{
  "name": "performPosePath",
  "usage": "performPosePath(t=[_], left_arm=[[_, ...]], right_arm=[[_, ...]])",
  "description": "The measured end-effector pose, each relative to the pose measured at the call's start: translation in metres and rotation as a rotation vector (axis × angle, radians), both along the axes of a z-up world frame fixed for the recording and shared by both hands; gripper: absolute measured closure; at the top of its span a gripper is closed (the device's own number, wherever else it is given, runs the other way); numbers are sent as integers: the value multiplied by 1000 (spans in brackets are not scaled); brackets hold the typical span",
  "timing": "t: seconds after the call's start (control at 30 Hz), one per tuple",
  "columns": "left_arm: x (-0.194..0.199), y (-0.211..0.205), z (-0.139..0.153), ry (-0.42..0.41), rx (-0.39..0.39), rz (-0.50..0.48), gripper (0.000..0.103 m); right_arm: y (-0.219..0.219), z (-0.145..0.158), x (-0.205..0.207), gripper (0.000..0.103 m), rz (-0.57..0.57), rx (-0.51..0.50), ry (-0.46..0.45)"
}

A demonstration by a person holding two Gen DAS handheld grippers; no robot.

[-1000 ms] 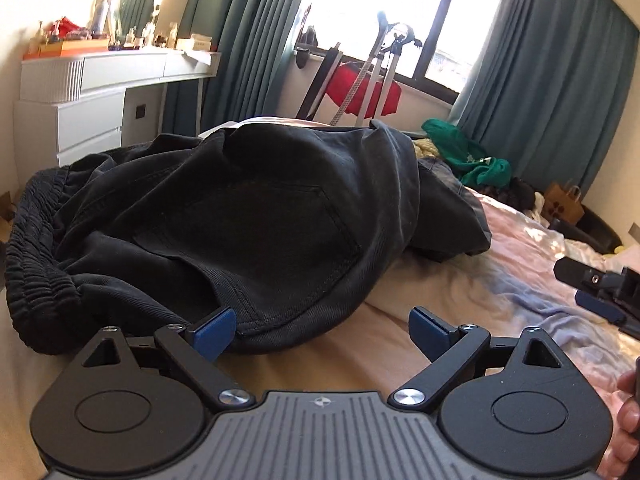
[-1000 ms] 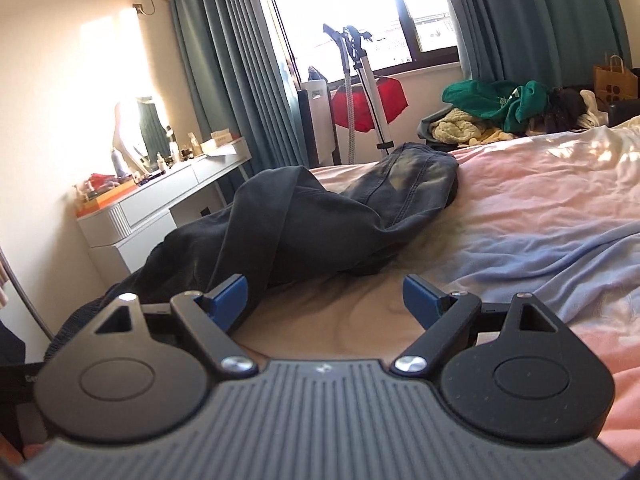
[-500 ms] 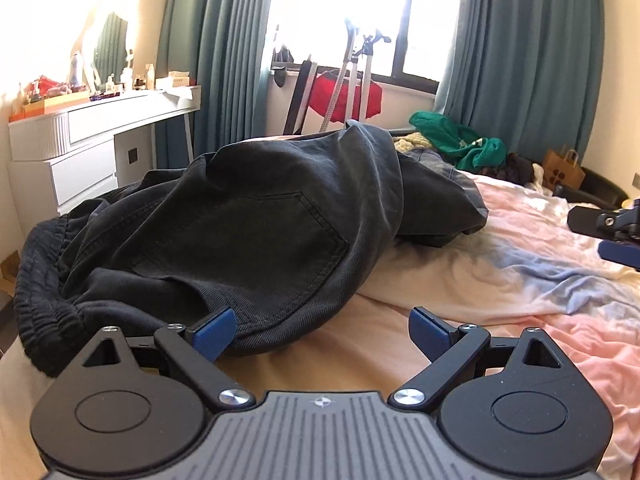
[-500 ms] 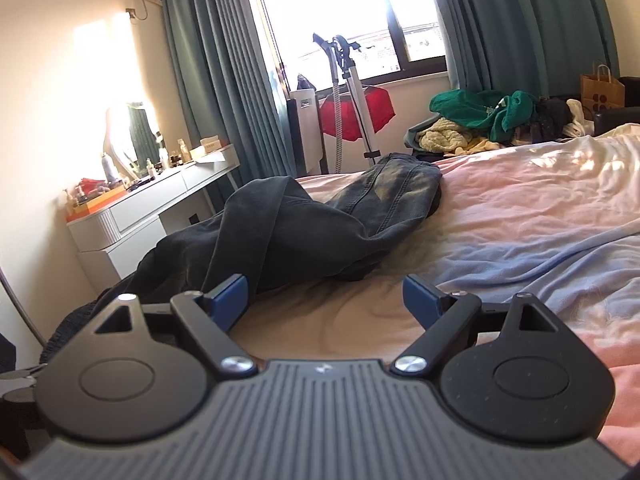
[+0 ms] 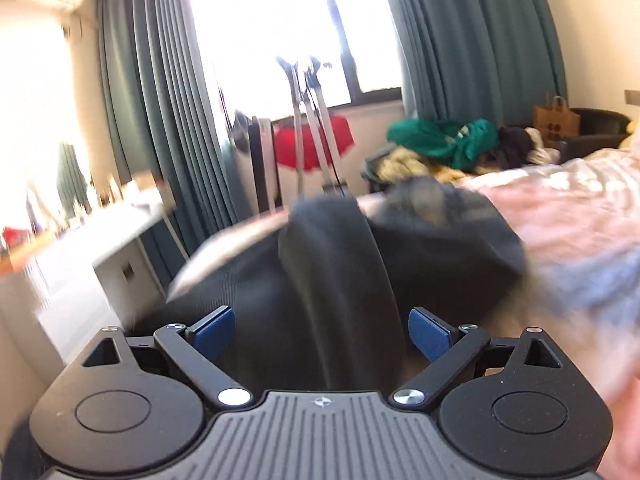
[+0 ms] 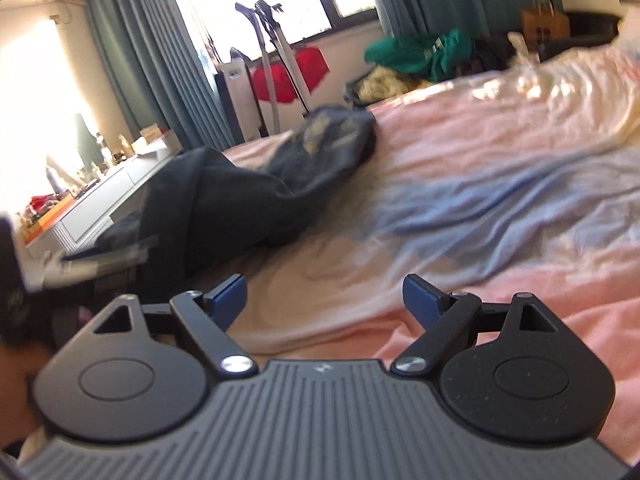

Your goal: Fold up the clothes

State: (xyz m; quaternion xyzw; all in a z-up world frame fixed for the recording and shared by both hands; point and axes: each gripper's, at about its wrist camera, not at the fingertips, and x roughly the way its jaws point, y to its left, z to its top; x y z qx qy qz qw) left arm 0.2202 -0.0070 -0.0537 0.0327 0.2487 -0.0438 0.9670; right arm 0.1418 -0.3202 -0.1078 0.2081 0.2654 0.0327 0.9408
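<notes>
Bedroom with teal curtains, a bright window and a pink-and-blue bed: your dark trousers lie unfolded on it.

Your left claw (image 5: 321,328) is spread wide and holding nothing, and it has swung round since a moment ago: the dark trousers (image 5: 340,300) that lay off to its left now sit straight ahead, a raised ridge of cloth running between the blue pads (image 5: 430,334), though the blur hides whether anything touches. Your right claw (image 6: 325,300) is spread too, hovering over bare bed sheet (image 6: 500,216) with the trousers (image 6: 240,204) to its far left and the white dresser (image 6: 104,204) beyond them. You look lined up for a first pinch on that ridge; no fold has been made yet.
</notes>
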Motion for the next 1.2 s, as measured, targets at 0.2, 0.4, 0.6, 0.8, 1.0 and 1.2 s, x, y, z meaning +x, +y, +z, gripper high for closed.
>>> performPosePath(t=[0.2,0.4,0.6,0.8,1.0,1.2], left_arm=[[84,-8,10,3,-63,20,6],[150,-16,22,11,-105,30,63],[104,-41,51,-45,23,-126,99],[-12,-50,80,-147,66,-289,100],[-141,-50,39,-94,-5,-393,100],[-172,-51,-25,62,-84,-308,99]], right_arm=[[-18,-19,20,16,-59,99,50],[-23,-44,45,16,-85,135,112],[-20,-46,52,16,-85,120,108],[-26,-35,39,16,-93,120,72],[-31,-19,21,16,-104,111,31],[-37,-10,7,16,-86,122,7]])
